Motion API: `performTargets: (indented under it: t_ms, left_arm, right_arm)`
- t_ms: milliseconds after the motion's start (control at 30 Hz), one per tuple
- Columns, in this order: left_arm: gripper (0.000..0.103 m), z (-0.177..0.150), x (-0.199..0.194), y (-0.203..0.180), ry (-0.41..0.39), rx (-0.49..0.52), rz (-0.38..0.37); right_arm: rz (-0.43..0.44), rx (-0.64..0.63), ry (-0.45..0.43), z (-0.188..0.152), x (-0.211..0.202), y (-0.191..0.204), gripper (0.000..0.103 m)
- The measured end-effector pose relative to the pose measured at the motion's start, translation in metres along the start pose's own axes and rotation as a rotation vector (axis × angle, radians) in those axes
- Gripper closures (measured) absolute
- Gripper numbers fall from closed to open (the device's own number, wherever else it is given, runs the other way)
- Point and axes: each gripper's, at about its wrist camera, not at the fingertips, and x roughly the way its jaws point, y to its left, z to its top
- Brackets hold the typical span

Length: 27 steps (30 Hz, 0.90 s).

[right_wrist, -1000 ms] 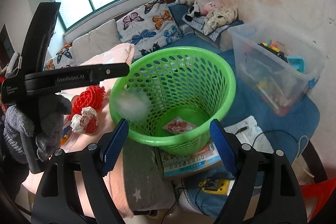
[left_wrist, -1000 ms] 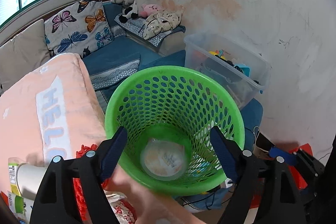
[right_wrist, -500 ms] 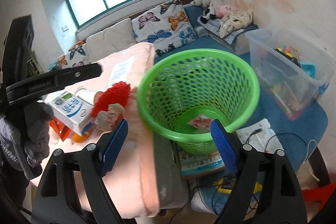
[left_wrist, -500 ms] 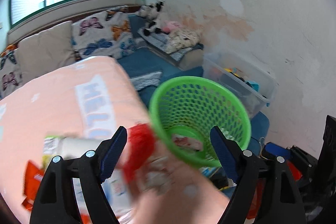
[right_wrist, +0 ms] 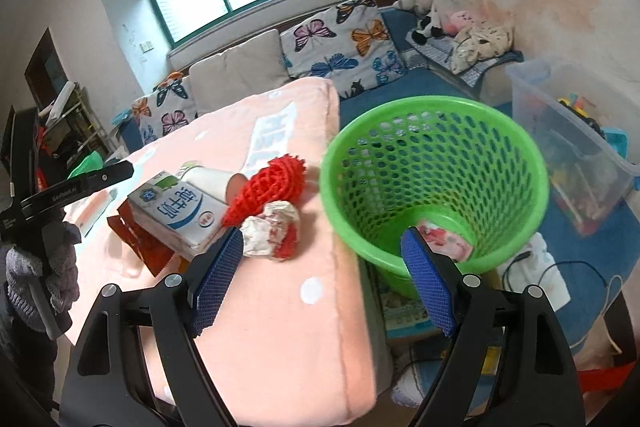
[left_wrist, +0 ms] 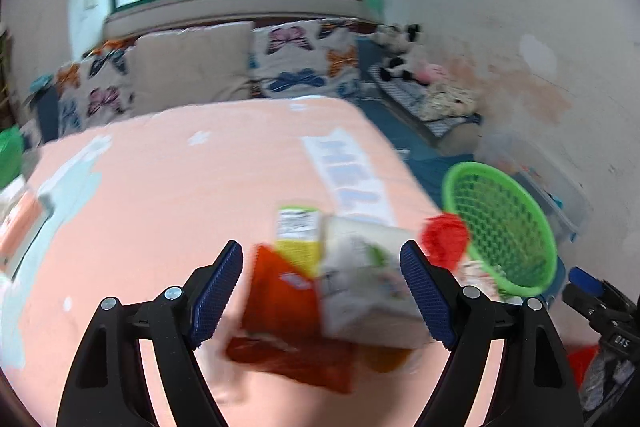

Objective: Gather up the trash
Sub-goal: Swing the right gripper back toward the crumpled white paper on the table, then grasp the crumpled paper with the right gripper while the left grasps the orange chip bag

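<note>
milk carton point(left_wrist: 366, 279) between open left tongs point(left_wrist: 322, 293)

blurred litter pile point(left_wrist: 328, 291), perhaps a carton; basket point(left_wrist: 504, 227) smeared too.

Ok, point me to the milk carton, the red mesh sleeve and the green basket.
milk carton point(right_wrist: 176, 213): right wrist view, on its printed top face.
red mesh sleeve point(right_wrist: 268, 189): right wrist view, mid-body.
green basket point(right_wrist: 532, 151): right wrist view, on its right rim.
</note>
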Motion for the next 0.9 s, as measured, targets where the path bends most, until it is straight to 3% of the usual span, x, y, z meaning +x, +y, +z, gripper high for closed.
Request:
performTargets:
  t_ms: [367,700,900]
  left_arm:
    - [0.033,-0.013,0.013,0.054,0.066,-0.097,-0.002]
    - [0.038,-0.016,0.029,0.059,0.127,-0.078,-0.05]
    - [0.039,-0.016,0.041,0.058,0.165,-0.06,-0.097]
  right_arm:
    - [0.06,-0.019,0.085,-0.002,0.048,0.026,0.023]
    - [0.057,-0.017,0.161,-0.003,0.097,0.032,0.036]
    - [0.109,-0.008,0.196,-0.008,0.105,0.034,0.045]
